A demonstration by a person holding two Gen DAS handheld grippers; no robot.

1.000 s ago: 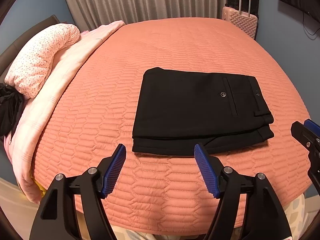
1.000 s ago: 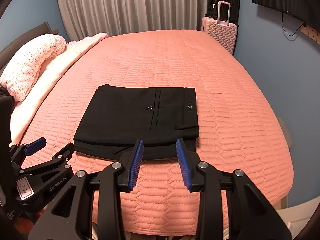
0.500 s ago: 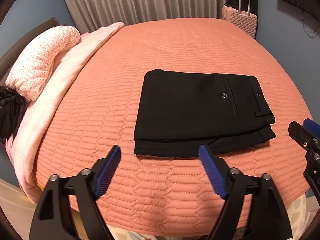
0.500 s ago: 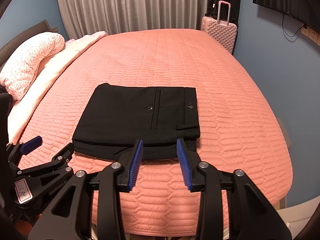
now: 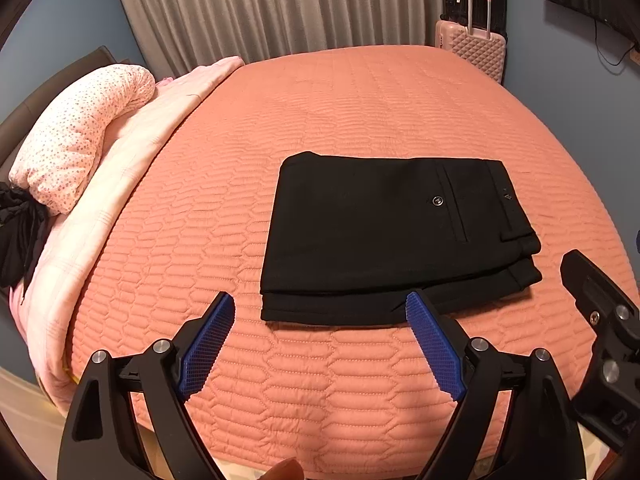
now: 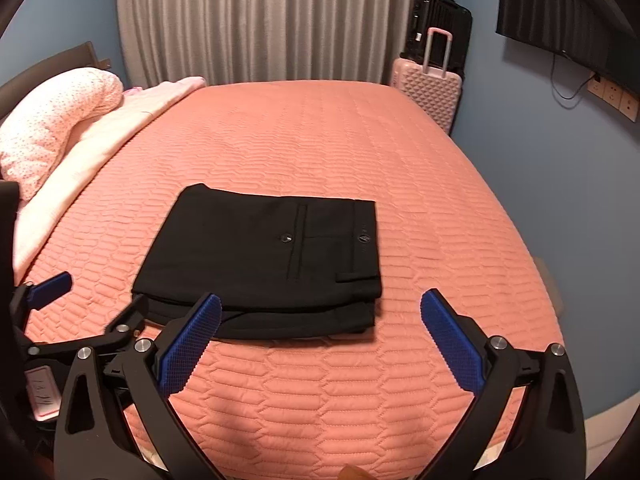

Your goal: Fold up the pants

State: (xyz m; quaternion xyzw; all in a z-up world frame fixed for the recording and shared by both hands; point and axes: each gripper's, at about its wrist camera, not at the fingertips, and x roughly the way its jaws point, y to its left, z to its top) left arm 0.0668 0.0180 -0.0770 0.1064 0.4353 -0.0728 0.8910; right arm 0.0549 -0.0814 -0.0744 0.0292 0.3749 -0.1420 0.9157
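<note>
On the near half of the bed, close to its front edge, the black pants lie as a compact, stacked rectangle, back pocket and button facing up, waistband toward the bed's right side. At least two layers show along the near edge, the lower one peeking out slightly, so the folding looks finished or nearly so; at most a small squaring-up of that bottom layer seems left. The left gripper hovers just short of the pants' near edge, its jaws having just opened wide with nothing between them. The right gripper likewise hangs over the near edge; its jaws have just spread wide, empty, the cloth lying beyond the blue pads. Neither tool touches the fabric. A pink blanket and a dotted pillow sit along the bed's left edge, well apart from the pants
</note>
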